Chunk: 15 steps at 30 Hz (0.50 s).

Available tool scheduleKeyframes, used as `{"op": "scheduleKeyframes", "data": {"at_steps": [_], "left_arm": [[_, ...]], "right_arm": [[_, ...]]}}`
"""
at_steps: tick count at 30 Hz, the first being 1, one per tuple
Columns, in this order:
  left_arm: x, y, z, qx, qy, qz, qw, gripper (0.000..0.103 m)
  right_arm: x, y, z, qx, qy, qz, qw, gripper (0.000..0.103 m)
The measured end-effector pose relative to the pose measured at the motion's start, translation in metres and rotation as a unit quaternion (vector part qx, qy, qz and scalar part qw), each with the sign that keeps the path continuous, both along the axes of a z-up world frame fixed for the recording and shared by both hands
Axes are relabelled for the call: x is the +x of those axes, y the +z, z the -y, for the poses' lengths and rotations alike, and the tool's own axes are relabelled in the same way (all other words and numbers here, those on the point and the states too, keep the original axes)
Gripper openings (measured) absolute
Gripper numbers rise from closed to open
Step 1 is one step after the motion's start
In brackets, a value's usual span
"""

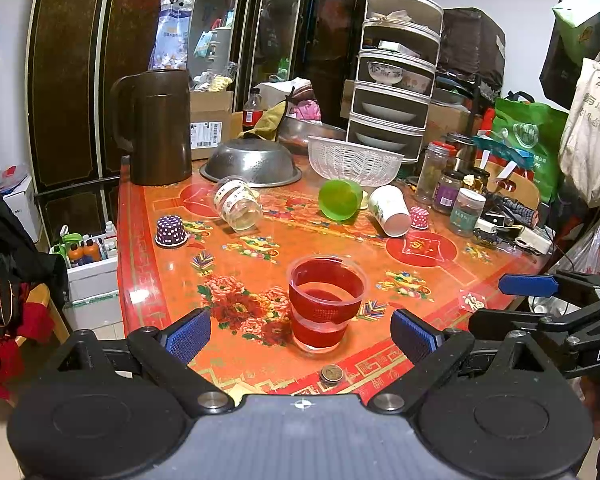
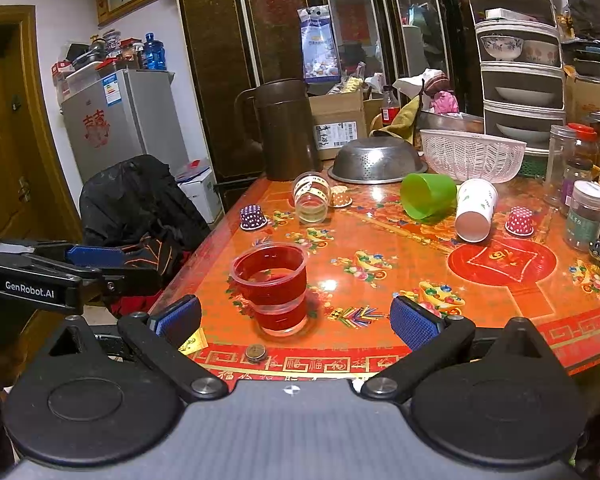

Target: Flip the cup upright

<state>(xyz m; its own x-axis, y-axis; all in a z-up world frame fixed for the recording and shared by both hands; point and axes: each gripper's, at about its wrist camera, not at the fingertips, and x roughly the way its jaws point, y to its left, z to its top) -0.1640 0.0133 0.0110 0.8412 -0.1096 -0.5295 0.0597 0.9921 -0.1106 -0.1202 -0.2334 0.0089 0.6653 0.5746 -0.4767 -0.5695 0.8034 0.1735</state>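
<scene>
A clear plastic cup stands upright near the table's front edge, just beyond my open left gripper; it also shows in the right wrist view. My right gripper is open and empty, a little right of that cup. Three cups lie on their sides farther back: a clear glass with a printed band, a green cup and a white paper cup.
A coin lies at the front edge of the red patterned table. Small dotted cupcake cases, a brown jug, a steel colander, a white basket and jars stand around.
</scene>
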Motion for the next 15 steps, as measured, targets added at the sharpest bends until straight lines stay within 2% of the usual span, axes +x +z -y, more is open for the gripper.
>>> {"op": "scheduleKeyframes", "data": {"at_steps": [15], "left_arm": [[0.0013,-0.001,-0.0009,-0.001,0.0,-0.002,1.0,0.098]], "right_arm": [[0.0007,0.0001,0.0006,0.001,0.0,-0.001,1.0,0.102]]}}
